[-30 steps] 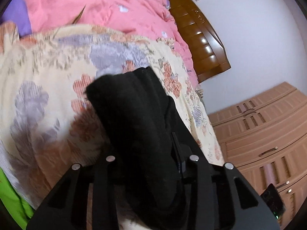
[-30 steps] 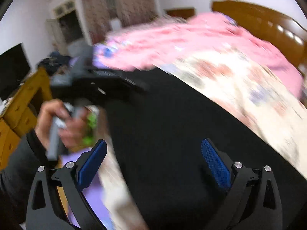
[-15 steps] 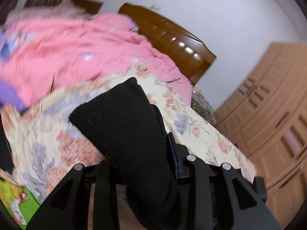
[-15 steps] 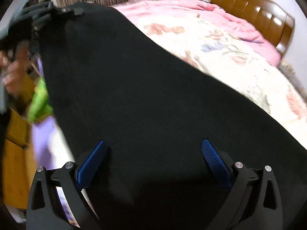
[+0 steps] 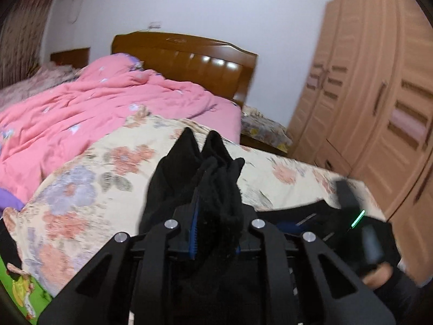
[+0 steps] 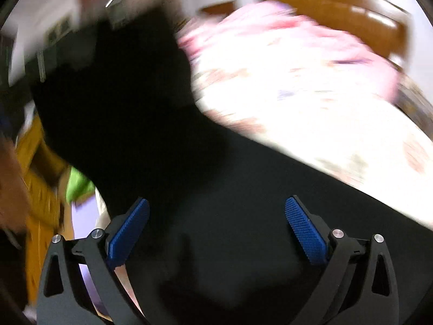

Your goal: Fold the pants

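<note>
1. The left gripper (image 5: 213,216) is closing its fingers on a bunched edge of the black pants (image 5: 189,178), holding it above the floral-covered bed (image 5: 81,189).
2. The right gripper (image 6: 216,230) is keeping its fingers wide apart, gripping nothing, while pants fabric is spreading between them.

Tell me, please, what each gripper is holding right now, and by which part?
The left gripper is closing on a bunched fold of the black pants. The right gripper is open, holding nothing; the pants hang between its pads.

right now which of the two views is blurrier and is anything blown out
Right wrist view: heavy motion smear, the floral quilt blown out nearly white, the black pants a featureless dark mass. Left wrist view: far sharper, only mild blur at the wardrobe, and glare spots on the headboard.
</note>
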### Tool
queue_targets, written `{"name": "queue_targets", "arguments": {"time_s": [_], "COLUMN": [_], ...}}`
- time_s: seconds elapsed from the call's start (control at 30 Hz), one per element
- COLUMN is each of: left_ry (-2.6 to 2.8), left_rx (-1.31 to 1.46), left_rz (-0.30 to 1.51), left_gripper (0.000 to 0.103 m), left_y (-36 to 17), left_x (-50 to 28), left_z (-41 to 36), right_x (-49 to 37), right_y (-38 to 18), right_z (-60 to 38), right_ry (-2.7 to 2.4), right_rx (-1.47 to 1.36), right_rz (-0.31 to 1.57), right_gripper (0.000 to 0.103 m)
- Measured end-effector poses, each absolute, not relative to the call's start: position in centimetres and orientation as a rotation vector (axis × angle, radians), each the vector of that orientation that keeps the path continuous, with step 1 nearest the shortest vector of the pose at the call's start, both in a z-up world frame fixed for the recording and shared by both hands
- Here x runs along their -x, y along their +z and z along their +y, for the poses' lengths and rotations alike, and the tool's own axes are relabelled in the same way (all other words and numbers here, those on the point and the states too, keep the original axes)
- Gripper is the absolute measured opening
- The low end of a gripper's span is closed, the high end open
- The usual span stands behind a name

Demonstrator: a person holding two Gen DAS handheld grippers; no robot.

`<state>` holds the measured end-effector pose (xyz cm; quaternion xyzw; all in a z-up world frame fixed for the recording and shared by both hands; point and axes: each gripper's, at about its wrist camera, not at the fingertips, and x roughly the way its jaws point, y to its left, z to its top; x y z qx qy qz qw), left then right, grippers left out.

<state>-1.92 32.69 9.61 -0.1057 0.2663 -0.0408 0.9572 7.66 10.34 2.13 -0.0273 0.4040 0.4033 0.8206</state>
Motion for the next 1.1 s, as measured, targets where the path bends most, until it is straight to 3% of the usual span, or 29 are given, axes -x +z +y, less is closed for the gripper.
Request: {"name": "queue_targets", "arguments": {"time_s": [0.2, 0.37, 0.47, 0.5, 0.57, 0.6, 0.8, 0.93, 1.0, 1.03, 1.07, 1.1], "left_ry": [-0.116, -0.188, -0.214, -0.211, -0.254, -0.282, -0.261, -0.015, 0.066, 0.088, 0.096, 0.104], "left_rx": [-0.033, -0.187, -0.259, -0.274, -0.263, -0.247, -0.146, -0.045, 0.011, 0.052, 0.076, 0.097], "left_rz": [0.516, 0.579, 0.626, 0.619, 0.584, 0.555, 0.537, 0.572, 0.588, 0.59, 0.59, 0.592], "left_gripper": [0.015, 0.016, 0.035, 0.06, 0.097, 0.101, 0.101, 0.101, 0.101, 0.101, 0.101, 0.101], "left_y": [4.4, -0.4, -3.1, -3.2, -2.6, -2.1, 1.2, 1.3, 1.1, 1.0, 0.9, 0.7], "left_x": [3.2, 2.8, 2.1, 2.3, 3.2, 3.9, 7.0, 6.8, 6.7, 6.8, 6.8, 6.9], "left_z": [21.2, 14.5, 12.6, 12.2, 12.2, 12.5, 18.1, 25.8, 28.8, 30.5, 31.3, 32.1], "right_x": [-6.4, -5.8, -6.5, -6.3, -6.3, -6.1, -6.8, -5.8, -5.5, -5.5, -5.6, -5.9], "right_y": [1.8, -1.0, -1.8, -1.7, -1.3, -1.1, -2.5, -2.4, -2.3, -2.4, -2.6, -2.7], "right_z": [-1.9, -6.6, -8.0, -7.7, -7.0, -6.6, -1.8, 1.6, 3.4, 4.1, 4.6, 5.0], "right_ry": [0.701, 0.756, 0.761, 0.772, 0.798, 0.815, 0.884, 0.923, 0.953, 0.97, 0.97, 0.955], "right_rx": [-0.15, -0.455, -0.556, -0.545, -0.524, -0.509, -0.404, -0.309, -0.292, -0.301, -0.322, -0.339], "right_rz": [0.854, 0.955, 1.012, 1.02, 1.021, 1.022, 1.126, 1.142, 1.164, 1.18, 1.193, 1.194], "right_gripper": [0.099, 0.099, 0.099, 0.099, 0.098, 0.098, 0.098, 0.098, 0.09, 0.076, 0.068, 0.068]}}
